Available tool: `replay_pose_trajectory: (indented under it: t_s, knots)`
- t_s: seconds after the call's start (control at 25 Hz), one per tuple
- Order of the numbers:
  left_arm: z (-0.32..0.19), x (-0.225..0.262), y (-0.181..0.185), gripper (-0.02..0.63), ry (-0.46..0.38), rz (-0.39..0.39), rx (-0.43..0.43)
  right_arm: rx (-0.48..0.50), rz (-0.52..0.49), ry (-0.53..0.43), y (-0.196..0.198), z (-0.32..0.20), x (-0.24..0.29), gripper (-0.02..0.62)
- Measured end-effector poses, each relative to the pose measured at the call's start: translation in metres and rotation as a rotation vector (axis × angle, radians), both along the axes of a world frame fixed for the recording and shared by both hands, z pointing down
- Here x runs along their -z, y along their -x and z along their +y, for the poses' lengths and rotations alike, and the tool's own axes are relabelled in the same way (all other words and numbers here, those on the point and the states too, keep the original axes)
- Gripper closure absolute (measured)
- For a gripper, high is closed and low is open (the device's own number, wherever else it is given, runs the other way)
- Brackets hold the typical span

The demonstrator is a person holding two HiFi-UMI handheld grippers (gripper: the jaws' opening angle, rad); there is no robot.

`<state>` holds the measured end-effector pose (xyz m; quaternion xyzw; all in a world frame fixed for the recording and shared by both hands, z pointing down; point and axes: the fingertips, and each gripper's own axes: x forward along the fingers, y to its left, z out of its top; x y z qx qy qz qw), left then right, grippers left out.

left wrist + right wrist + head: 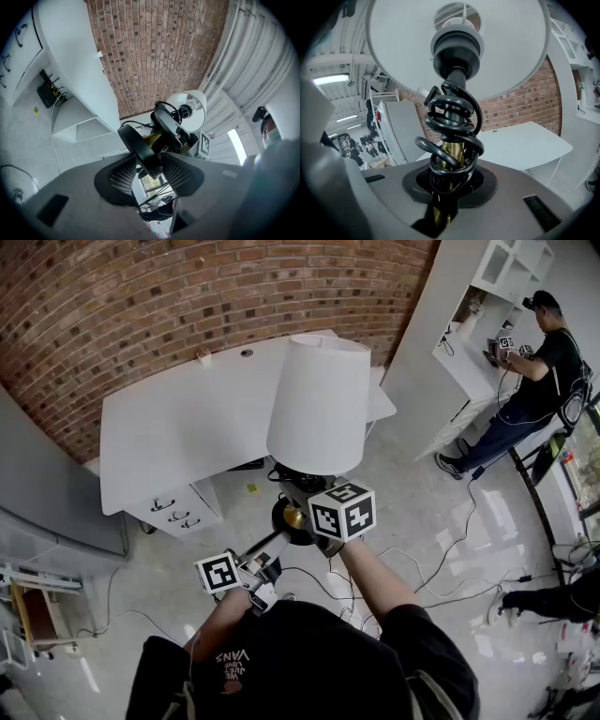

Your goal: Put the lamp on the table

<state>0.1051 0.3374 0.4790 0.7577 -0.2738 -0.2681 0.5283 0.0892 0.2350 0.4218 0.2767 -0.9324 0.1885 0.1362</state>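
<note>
The lamp hangs in the air in front of the white table (178,418). Its white shade (319,404) covers part of the table's near edge in the head view. My left gripper (279,540) is shut on the black round base (284,519); in the left gripper view the base disc (138,147) sits edge-on, pressed between the pads of my left gripper (149,171). My right gripper (307,514) is shut on the brass stem (451,152), which has black cable (452,119) coiled around it below the shade (417,51). Its fingertips (445,187) are mostly hidden by the coil.
A brick wall (187,296) runs behind the table. White drawers (176,512) stand under its left part. Cables (422,568) lie across the shiny floor. A person (539,371) stands at white shelving (506,273) on the right.
</note>
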Motion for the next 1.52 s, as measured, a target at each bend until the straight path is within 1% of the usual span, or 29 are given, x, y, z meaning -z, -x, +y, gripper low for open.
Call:
replay_pose_trajectory:
  t_s: [0.12, 0.28, 0.52, 0.76, 1.0, 1.2, 1.36, 1.52]
  knots:
    - [-0.002, -0.005, 0.001, 0.436, 0.001, -0.006, 0.004, 0.005, -0.002, 0.004, 0.0, -0.002, -0.002, 0.518]
    - [-0.009, -0.009, 0.006, 0.436, 0.022, 0.017, -0.006, 0.01, 0.017, 0.008, 0.008, -0.01, -0.008, 0.517]
    - [-0.044, -0.016, 0.024, 0.44, 0.036, 0.037, -0.062, -0.026, 0.026, 0.026, 0.029, -0.051, -0.014, 0.509]
    - [-0.105, -0.009, 0.065, 0.442, 0.035, 0.048, -0.11, -0.055, 0.041, 0.004, 0.069, -0.111, -0.005, 0.509]
    - [-0.17, 0.0, 0.123, 0.443, 0.023, 0.035, -0.135, -0.077, 0.029, -0.012, 0.124, -0.176, 0.006, 0.509]
    - [-0.212, -0.003, 0.169, 0.443, 0.029, 0.022, -0.153, -0.113, 0.004, 0.0, 0.163, -0.219, 0.003, 0.514]
    - [-0.232, -0.005, 0.191, 0.443, 0.032, 0.034, -0.183, -0.137, 0.0, 0.017, 0.182, -0.24, 0.0, 0.514]
    - [-0.246, -0.008, 0.203, 0.443, 0.034, 0.044, -0.199, -0.149, -0.014, 0.04, 0.191, -0.252, -0.005, 0.511]
